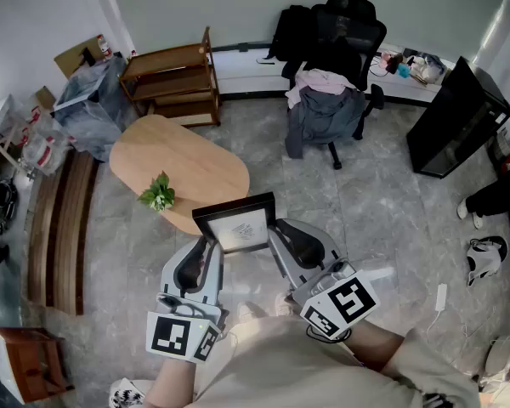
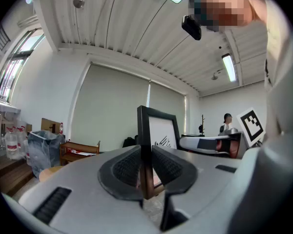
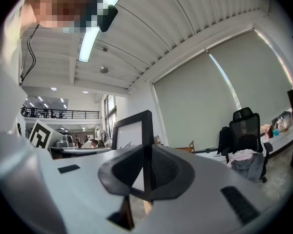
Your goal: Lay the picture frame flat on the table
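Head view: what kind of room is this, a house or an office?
Most likely an office or workroom: there is a black swivel chair draped with clothes, a long white desk behind it, and a wooden shelf.

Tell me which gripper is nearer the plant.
Left. The left gripper grips the frame's edge on the plant's side; the right gripper grips the opposite edge, with the frame between it and the plant.
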A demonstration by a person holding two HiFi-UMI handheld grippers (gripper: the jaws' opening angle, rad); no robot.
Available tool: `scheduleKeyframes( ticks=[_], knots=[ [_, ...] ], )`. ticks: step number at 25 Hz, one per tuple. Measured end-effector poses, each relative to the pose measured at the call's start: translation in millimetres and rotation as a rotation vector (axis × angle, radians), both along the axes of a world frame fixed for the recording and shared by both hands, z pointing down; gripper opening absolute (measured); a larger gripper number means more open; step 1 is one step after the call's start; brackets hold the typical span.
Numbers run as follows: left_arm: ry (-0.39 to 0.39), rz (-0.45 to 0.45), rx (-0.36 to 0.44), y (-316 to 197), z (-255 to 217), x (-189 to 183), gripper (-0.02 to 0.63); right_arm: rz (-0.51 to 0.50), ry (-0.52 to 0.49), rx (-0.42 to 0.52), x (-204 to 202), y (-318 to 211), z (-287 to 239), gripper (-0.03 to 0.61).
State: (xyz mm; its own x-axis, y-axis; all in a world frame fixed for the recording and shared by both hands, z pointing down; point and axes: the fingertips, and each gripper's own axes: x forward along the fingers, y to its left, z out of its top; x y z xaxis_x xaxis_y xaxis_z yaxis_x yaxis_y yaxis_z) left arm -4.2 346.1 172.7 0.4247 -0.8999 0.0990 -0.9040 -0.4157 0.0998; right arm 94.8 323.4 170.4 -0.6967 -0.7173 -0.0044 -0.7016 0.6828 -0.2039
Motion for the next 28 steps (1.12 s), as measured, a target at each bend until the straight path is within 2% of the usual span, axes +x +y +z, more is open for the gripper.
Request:
scheduleKeyframes(
  ticks=[16,28],
  knots=[
    [-0.019,-0.013,-0.017,4,6,35,0.067,-0.011,-0.012,-0.028,34,1,9,0.038],
    [-0.005,-0.033,0.004,3,10,77,0.067,-0.035,-0.005,0.006,75,-2,7,0.038]
  ],
)
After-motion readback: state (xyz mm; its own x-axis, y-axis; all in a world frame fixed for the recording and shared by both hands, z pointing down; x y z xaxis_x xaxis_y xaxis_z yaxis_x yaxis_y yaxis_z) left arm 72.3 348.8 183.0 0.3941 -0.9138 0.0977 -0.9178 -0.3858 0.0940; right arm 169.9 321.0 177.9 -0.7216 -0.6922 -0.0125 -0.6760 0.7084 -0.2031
